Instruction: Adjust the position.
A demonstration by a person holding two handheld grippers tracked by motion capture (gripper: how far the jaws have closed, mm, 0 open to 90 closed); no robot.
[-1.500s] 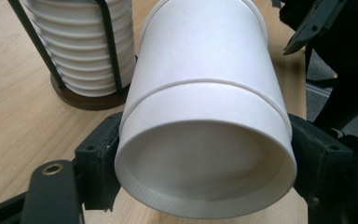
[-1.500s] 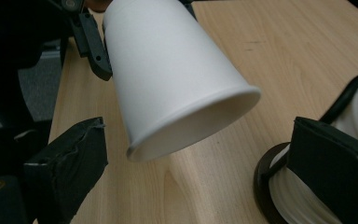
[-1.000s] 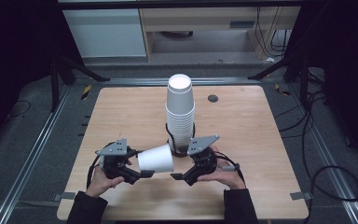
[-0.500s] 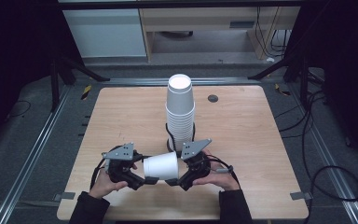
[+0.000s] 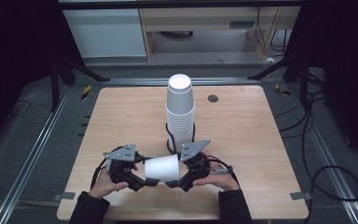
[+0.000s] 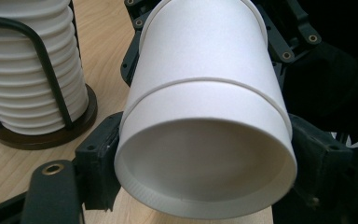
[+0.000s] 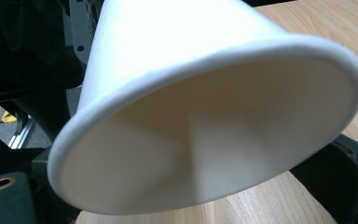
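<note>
A white paper cup [image 5: 162, 168] lies on its side just above the table, held between both grippers. My left gripper [image 5: 142, 179] is shut on its base end; in the left gripper view the jaws press both sides of the cup [image 6: 205, 112], whose recessed base faces the camera. A raised ring runs round its middle, as if two cups are nested. My right gripper [image 5: 179, 177] is shut on the mouth end, and the cup's rolled rim [image 7: 205, 93] faces its camera. A tall stack of white cups [image 5: 180, 112] stands in a black wire holder [image 6: 51, 70] just behind.
The wooden table [image 5: 251, 140] has bare room left and right of the stack. A small black grommet [image 5: 213, 98] sits near its far edge. Metal rails and cables run along the floor on both sides.
Both hands have drawn the cup a little toward the table's near edge and away from the stack, and the grippers stand closer together.
</note>
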